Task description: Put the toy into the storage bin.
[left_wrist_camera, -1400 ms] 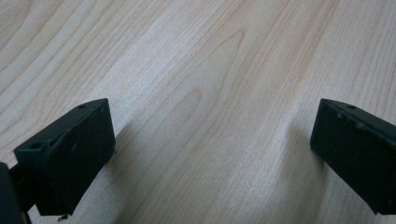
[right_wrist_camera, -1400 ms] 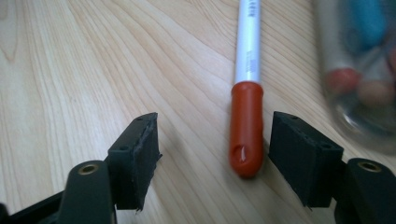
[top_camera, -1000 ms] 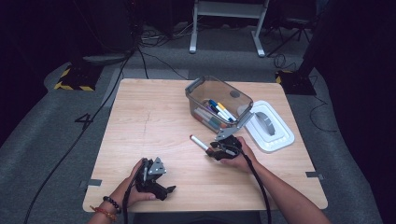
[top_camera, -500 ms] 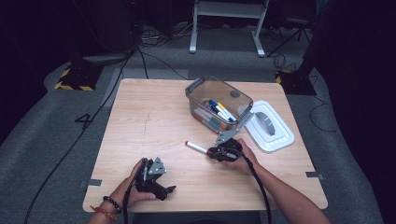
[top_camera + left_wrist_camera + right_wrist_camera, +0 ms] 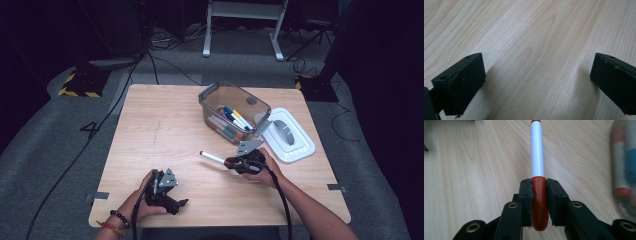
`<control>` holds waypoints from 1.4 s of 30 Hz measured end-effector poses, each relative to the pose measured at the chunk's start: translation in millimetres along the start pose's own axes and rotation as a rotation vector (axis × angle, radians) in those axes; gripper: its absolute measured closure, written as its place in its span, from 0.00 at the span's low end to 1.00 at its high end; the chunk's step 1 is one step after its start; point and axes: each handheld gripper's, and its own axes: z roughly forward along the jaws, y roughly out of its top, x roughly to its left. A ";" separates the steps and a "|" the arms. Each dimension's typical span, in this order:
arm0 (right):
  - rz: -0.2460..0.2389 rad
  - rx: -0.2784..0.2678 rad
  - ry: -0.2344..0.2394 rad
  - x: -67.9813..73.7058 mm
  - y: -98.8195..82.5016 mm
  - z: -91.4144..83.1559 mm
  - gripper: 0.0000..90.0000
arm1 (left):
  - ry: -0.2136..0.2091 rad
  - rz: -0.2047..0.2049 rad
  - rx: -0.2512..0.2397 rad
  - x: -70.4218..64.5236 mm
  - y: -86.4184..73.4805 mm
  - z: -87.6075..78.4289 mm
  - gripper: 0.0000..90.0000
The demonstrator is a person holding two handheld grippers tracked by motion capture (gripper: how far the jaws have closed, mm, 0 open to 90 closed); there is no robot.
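Marker (image 5: pixel 214 158) is clamped by its red cap end in your right hand-held gripper (image 5: pixel 234 163), its long axis pointing left, away from the clear bin (image 5: pixel 212 100) behind, while your left hand-held gripper (image 5: pixel 170 202) rests open on the tabletop (image 5: pixel 150 130).

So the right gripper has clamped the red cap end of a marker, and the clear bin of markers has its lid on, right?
Not quite. The right gripper is shut on the marker by its red cap, but the clear bin is open. Its white lid lies on the table beside it, as the high view shows.
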 end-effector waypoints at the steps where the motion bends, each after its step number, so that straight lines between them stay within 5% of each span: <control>1: 0.004 -0.011 0.001 0.1 1.0 -3.1 0.83 | 0.000 0.000 0.000 0.0 0.0 0.0 0.00; 17: 0.013 -0.175 -0.056 -4.4 20.1 -74.7 0.84 | -0.001 0.001 0.001 0.2 0.1 0.0 0.00; 25: 0.023 -0.187 -0.140 -35.6 47.9 -102.0 0.83 | -0.001 0.000 0.000 0.1 0.0 0.0 0.00; 33: 0.062 -0.109 -0.209 -77.7 69.8 -91.6 0.83 | -0.001 0.001 0.001 0.1 0.0 0.0 0.00; 42: 0.111 -0.023 -0.219 -103.4 85.3 -64.5 0.83 | -0.001 0.000 0.000 0.1 0.0 0.0 0.00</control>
